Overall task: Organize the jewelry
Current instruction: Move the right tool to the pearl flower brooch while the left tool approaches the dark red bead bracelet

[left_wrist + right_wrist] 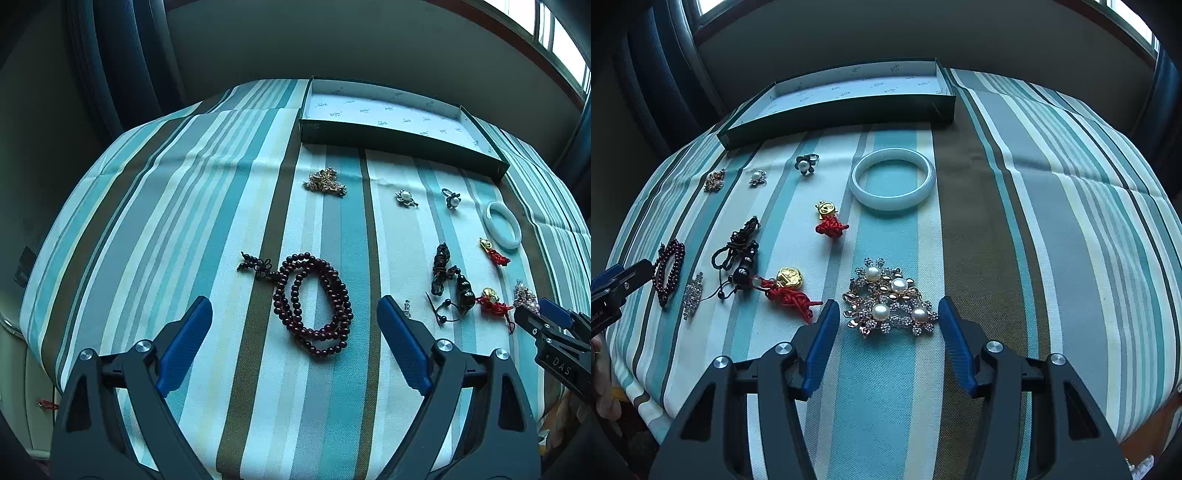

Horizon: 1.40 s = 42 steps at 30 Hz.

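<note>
Black frames, silver screws — ribbed blue fingers [820, 347].

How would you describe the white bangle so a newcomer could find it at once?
Start at the long dark-walled box at the far edge of the striped cloth. Just in front of its right end lies the white bangle, flat on the cloth. It is the only plain, smooth, pale ring here, far larger than the pearl flower ring to its left.

One box [834, 107]; one bangle [892, 184]; two red-tasselled charms [829, 218].
</note>
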Tool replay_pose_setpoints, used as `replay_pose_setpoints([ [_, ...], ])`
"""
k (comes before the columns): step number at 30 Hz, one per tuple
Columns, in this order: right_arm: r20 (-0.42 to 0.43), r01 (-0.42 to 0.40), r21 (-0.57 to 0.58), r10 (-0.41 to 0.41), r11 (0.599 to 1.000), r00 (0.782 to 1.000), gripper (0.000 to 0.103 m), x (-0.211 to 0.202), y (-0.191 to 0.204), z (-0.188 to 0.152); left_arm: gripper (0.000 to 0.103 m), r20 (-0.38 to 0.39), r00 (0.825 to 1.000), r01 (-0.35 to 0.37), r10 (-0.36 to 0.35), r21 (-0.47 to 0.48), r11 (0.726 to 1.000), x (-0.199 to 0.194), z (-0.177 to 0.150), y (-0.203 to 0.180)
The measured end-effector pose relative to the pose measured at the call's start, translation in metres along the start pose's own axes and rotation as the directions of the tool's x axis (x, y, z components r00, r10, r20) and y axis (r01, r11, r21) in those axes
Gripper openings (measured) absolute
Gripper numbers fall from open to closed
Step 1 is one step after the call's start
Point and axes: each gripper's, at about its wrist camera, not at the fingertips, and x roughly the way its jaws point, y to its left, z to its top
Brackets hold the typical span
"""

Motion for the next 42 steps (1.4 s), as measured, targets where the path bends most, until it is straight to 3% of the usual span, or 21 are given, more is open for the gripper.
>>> replay_pose_setpoints([
  [6, 0.007, -0.021, 0.001, 0.021, 1.000, 1.000, 0.044, -0.001, -0.002, 0.001, 0.091, -0.010, 1.000, -0.001, 0.001, 0.003, 1.000, 0.005, 0.001, -0.001],
  [16, 0.028, -0.028, 0.011, 0.027, 1.000, 0.999, 0.041, -0.005, -0.005, 0.004, 0.091, -0.019, 1.000, -0.009, 0.009, 0.005, 1.000, 0.011, 0.002, -0.001],
  [18, 0.038, -0.035, 0.013, 0.035, 0.999, 0.999, 0.035, -0.007, -0.006, 0.005, 0.091, -0.017, 1.000, -0.013, 0.013, 0.006, 1.000, 0.012, 0.002, -0.001],
  [28, 0.027, -0.027, -0.003, 0.027, 1.000, 0.999, 0.037, -0.003, -0.003, 0.006, 0.091, -0.025, 1.000, -0.017, 0.017, 0.015, 1.000, 0.016, 0.001, -0.002],
  [30, 0.027, -0.023, -0.011, 0.023, 1.000, 0.999, 0.044, -0.002, -0.001, 0.007, 0.091, -0.023, 1.000, -0.018, 0.019, 0.017, 1.000, 0.016, 0.000, -0.003],
  [31, 0.028, -0.022, -0.009, 0.022, 1.000, 0.999, 0.052, -0.002, -0.001, 0.007, 0.091, -0.023, 1.000, -0.020, 0.020, 0.018, 1.000, 0.017, 0.000, -0.003],
  [33, 0.027, -0.024, -0.010, 0.024, 1.000, 0.999, 0.057, 0.000, 0.001, 0.007, 0.091, -0.026, 0.999, -0.021, 0.022, 0.016, 1.000, 0.018, 0.000, -0.003],
  [39, 0.032, -0.020, -0.008, 0.020, 1.000, 0.999, 0.056, 0.003, 0.002, 0.010, 0.091, -0.036, 0.999, -0.023, 0.024, 0.013, 1.000, 0.021, 0.000, -0.002],
  [42, 0.039, 0.005, -0.023, -0.004, 1.000, 0.999, 0.046, 0.002, 0.002, 0.007, 0.091, -0.040, 0.999, -0.021, 0.021, 0.013, 1.000, 0.023, 0.000, -0.002],
])
